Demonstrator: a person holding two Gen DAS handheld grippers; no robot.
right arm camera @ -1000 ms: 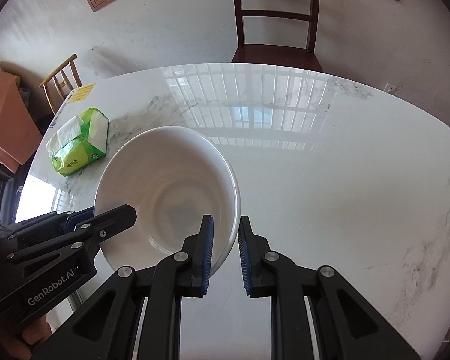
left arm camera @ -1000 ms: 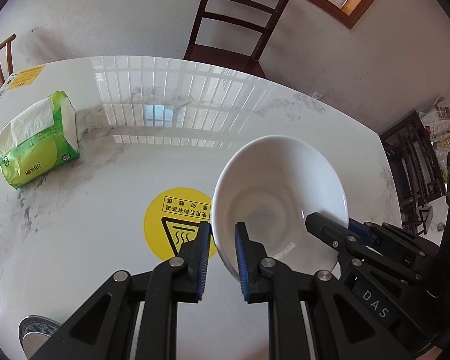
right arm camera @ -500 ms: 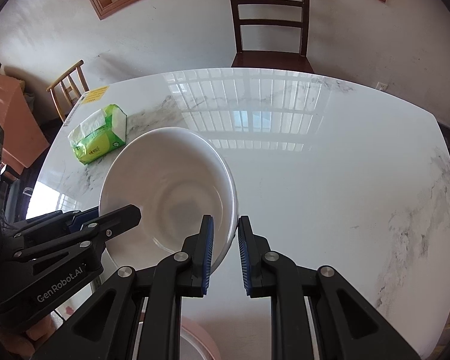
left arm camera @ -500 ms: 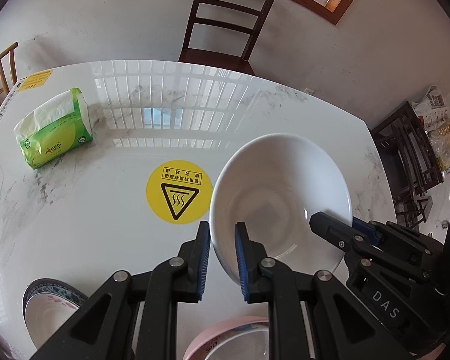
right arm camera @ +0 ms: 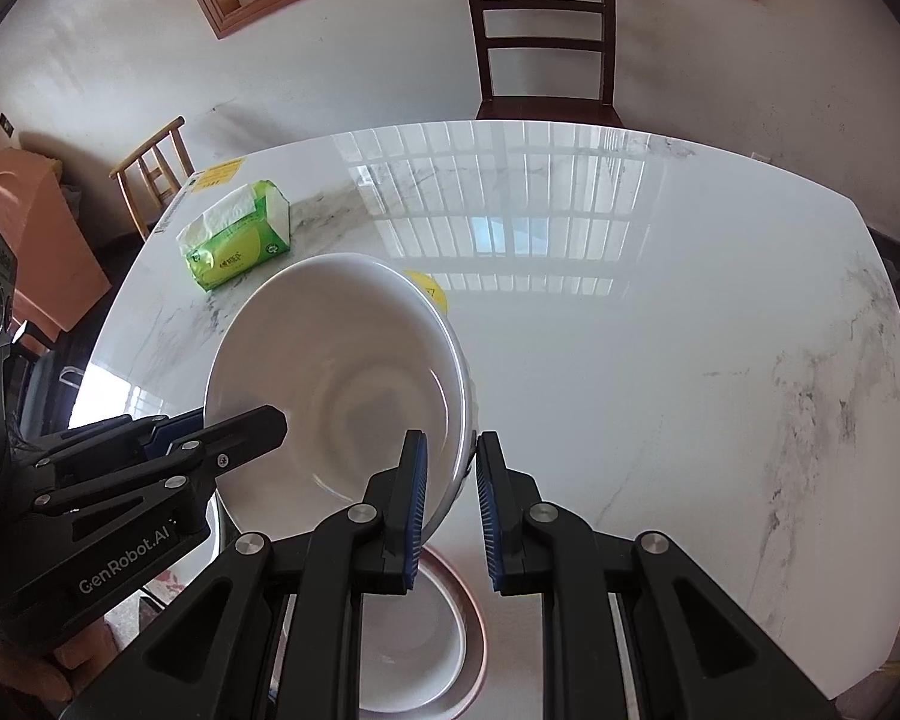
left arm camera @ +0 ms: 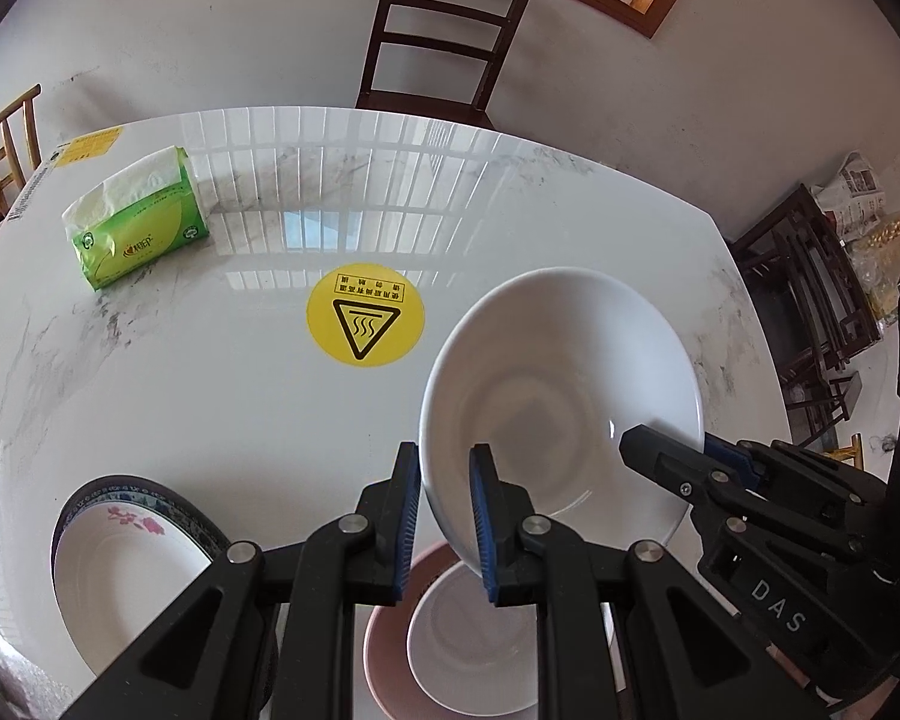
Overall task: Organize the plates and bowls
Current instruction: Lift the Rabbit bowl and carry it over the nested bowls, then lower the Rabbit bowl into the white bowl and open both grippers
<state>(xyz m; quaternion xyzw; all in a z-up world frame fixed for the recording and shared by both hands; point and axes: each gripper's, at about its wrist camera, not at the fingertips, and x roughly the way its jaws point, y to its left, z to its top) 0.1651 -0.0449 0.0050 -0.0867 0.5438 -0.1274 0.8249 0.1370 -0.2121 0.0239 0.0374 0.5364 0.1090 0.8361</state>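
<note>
here the left gripper (left arm camera: 442, 513) and right gripper (right arm camera: 451, 504) each clamp opposite rims of the white bowl (left arm camera: 561, 396), held above the surface (left arm camera: 210, 396), right of centre in the left view.

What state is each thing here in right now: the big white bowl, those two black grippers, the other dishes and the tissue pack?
White bowl: held off the table, tilted, rim clamped on two sides.
Left gripper: shut on the bowl's rim.
Right gripper: shut on the bowl's opposite rim.
Pink-rimmed bowl: upright on the table, empty, below the white bowl.
Flower-patterned bowl: upright on the table, empty.
Tissue pack: lying on the table, opened, tissue showing.
</note>
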